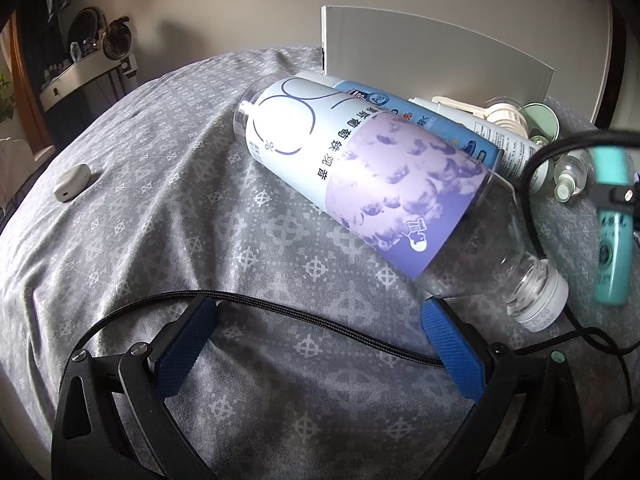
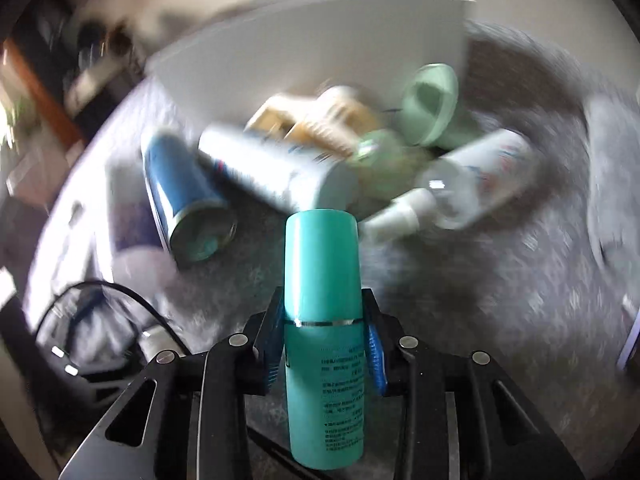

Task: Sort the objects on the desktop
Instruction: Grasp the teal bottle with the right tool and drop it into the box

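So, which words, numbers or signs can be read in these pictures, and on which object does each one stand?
"0%", it seems: large print on the purple-label bottle, which lies on its side.
Chinese line on the same bottle: upside down, not surely readable.
"Ag" in a circle, probably: blue can.
Teal bottle: small print, too small to read.
White tube: print too small to read.

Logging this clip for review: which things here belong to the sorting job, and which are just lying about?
Job:
- teal plastic bottle, clamped in the right claw
- large clear bottle with purple label
- blue can
- white box

Lying about:
- small white case
- black braided cable
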A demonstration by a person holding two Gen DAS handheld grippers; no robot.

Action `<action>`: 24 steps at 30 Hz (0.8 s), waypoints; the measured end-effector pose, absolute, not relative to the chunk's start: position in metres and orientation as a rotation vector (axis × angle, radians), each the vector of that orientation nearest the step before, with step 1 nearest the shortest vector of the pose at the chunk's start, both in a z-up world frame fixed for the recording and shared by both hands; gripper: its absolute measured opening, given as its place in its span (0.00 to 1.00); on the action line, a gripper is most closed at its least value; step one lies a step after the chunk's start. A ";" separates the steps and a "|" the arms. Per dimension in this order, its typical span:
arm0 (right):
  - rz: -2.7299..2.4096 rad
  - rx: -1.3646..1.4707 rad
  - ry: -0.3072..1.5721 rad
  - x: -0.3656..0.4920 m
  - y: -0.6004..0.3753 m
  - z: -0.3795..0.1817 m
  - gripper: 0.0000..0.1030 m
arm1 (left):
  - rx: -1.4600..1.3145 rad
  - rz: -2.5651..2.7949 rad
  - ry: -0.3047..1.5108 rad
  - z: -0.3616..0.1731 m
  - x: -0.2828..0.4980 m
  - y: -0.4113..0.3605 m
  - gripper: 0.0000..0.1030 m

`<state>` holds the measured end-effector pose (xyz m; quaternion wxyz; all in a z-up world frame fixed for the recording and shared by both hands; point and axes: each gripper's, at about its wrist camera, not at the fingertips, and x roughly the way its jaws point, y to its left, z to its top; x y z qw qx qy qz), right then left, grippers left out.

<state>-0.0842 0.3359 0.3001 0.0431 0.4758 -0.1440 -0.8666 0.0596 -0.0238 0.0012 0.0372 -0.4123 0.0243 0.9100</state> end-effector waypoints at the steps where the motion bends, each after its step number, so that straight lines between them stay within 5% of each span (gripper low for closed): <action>1: -2.691 1.405 -0.510 -0.077 0.349 0.309 0.31 | -1.266 2.794 0.074 0.001 0.060 -0.023 1.00; 7: -2.988 1.154 -0.396 -0.081 0.365 0.388 0.31 | -1.268 2.795 0.071 0.000 0.058 -0.023 1.00; 14: -3.116 0.907 -0.329 -0.191 0.330 0.468 0.31 | -1.267 2.795 0.070 0.000 0.057 -0.022 1.00; 24: -3.000 1.360 -0.236 -0.278 0.273 0.368 0.31 | -1.268 2.795 0.071 0.000 0.057 -0.022 1.00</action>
